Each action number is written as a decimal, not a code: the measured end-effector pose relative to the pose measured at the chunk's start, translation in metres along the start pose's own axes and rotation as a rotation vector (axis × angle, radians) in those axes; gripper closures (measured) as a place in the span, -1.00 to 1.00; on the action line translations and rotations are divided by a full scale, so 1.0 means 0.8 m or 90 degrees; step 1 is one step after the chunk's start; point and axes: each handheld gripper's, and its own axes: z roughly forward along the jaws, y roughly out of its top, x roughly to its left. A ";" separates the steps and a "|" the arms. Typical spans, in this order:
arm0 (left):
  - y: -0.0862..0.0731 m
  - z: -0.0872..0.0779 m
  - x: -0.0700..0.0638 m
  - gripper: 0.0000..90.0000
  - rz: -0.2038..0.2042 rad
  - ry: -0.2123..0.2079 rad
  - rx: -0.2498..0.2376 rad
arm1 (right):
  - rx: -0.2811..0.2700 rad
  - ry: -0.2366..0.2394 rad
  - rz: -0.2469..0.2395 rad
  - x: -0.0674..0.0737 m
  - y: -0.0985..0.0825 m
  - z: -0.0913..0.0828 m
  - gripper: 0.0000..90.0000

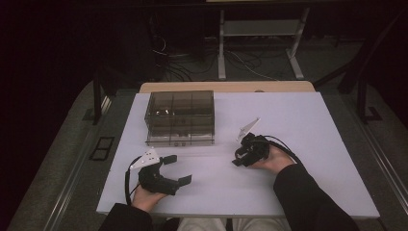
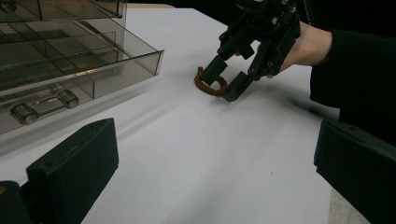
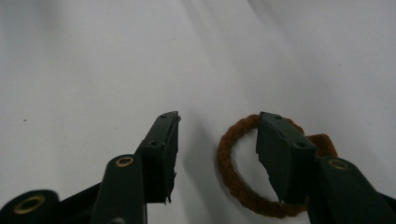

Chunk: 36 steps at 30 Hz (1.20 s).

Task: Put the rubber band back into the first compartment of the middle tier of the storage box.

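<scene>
L to R: box [image 1: 180, 118] sits far-left on the table [image 1: 298, 192], smoky clear plastic w/ compartments; in the left gripper view its bottom drawer [image 2: 84, 70] looks pulled out a bit, handle toward the camera. Contents too dim to tell. Left gripper [image 1: 178, 168] rests near the front edge, jaws wide apart, nothing btwn them. Right gripper [image 1: 242, 160] is tipped down at mid-table over a brown ring [image 2: 210, 85] lying flat on the table. Jaws about half apart, not gripping yet: one jaw stands inside the loop, the other outside, cord btwn them.

Progress, my read: early. Ring not lifted, grip not made; pickup and prob. stowing in the box are left.

High view hides the ring under the gripper; the right gripper view gives the braided cord and jaw placement.
</scene>
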 end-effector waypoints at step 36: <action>0.000 0.000 0.001 -1.00 -0.001 0.001 -0.001 | -0.010 0.025 0.049 -0.007 -0.005 -0.006 0.89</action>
